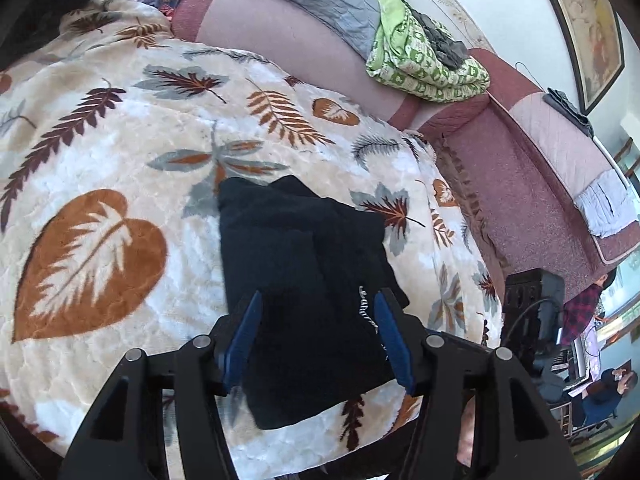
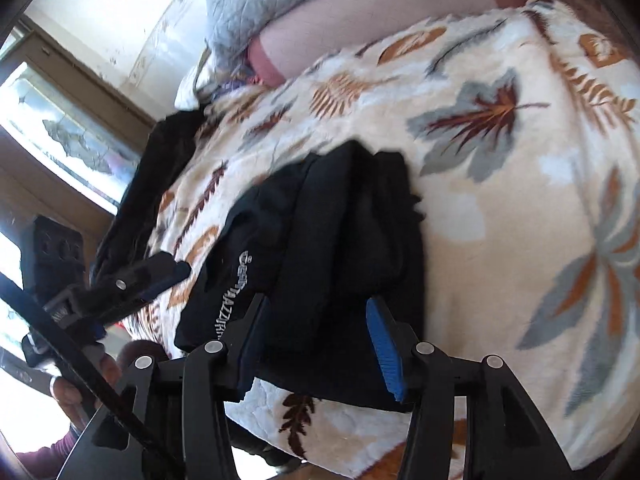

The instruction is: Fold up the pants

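Black fabric pants (image 1: 304,280), folded into a compact bundle with white lettering on one edge, lie on a cream plush blanket with brown and grey leaf print (image 1: 120,152). Left gripper (image 1: 318,300) over the bundle's near end, blue-padded fingers spread, pinching nothing. Right gripper (image 2: 316,306) likewise over the pants, fingers spread wide. Green patterned cloth (image 1: 424,60) on the pink sofa back (image 1: 288,40) beyond

The pants (image 1: 304,280) are black with white lettering. The blanket (image 1: 120,160) is cream, patterned with rust, brown and grey leaves. At 1 o'clock lies green-and-white patterned cloth (image 1: 424,64). The tongs' pads (image 1: 244,336) are blue.
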A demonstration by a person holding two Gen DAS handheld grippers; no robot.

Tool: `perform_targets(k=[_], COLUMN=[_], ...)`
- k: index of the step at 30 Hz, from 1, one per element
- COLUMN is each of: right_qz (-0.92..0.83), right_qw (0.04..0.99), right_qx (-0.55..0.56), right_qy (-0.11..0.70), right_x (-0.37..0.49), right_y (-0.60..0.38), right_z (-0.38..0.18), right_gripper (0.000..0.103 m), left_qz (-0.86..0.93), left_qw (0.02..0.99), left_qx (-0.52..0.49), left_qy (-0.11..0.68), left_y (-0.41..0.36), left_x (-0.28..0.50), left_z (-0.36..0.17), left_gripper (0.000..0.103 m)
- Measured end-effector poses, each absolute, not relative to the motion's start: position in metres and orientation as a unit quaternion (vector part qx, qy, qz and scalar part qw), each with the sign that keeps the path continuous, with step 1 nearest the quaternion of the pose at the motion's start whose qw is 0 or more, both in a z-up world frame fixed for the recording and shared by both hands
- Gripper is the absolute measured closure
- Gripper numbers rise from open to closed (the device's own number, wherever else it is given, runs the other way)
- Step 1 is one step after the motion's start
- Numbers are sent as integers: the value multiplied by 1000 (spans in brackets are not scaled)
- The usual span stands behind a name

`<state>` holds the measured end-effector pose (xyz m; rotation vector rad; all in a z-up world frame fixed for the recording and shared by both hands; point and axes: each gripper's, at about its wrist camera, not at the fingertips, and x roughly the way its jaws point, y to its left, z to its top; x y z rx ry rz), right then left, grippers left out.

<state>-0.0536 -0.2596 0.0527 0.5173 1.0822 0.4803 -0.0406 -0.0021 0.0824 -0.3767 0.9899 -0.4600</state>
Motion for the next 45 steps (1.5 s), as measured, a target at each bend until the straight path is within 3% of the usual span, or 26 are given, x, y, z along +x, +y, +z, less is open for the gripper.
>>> perform_targets(k=[2, 3, 4, 9, 23, 26, 36, 39, 42, 45], right_qz=[231, 237, 234, 210, 118, 135, 154, 179, 171, 163], right_qw=[796, 796, 799, 825, 835, 832, 860, 837, 807, 813], right_qx=[228, 222, 212, 214, 150, 138, 192, 204, 214, 227], right_qy=[510, 511, 511, 478, 517, 520, 446, 475, 524, 512], right_x=[-51, -50, -52, -67, -79, -74, -38, 0, 33, 38], right_y=[-243, -236, -230, -249, -270, -263, -277, -259, -251, -256], right_z=[45, 44, 46, 68, 48, 47, 109, 86, 43, 32], right_gripper=[52, 74, 86, 100, 100, 94, 89, 77, 78, 83], left_qz=[-209, -206, -204, -211, -235, -224, -209, -209, -213, -214], left_qw=[841, 842, 842, 843, 845, 853, 870, 871, 873, 871], left_qx=[-176, -175, -175, -171, -75, -66, -44, -52, -26, 3], left_qy=[466, 468, 468, 465, 474, 466, 444, 441, 437, 442], left_y=[4, 6, 7, 0, -62, -59, -63, -59, -60, -61], left_x=[-41, -40, -39, -34, -22, -27, -50, -57, -66, -73], left_z=[82, 82, 82, 85, 50, 41, 44, 46, 47, 50], left_gripper=[46, 45, 45, 45, 41, 41, 36, 35, 35, 35])
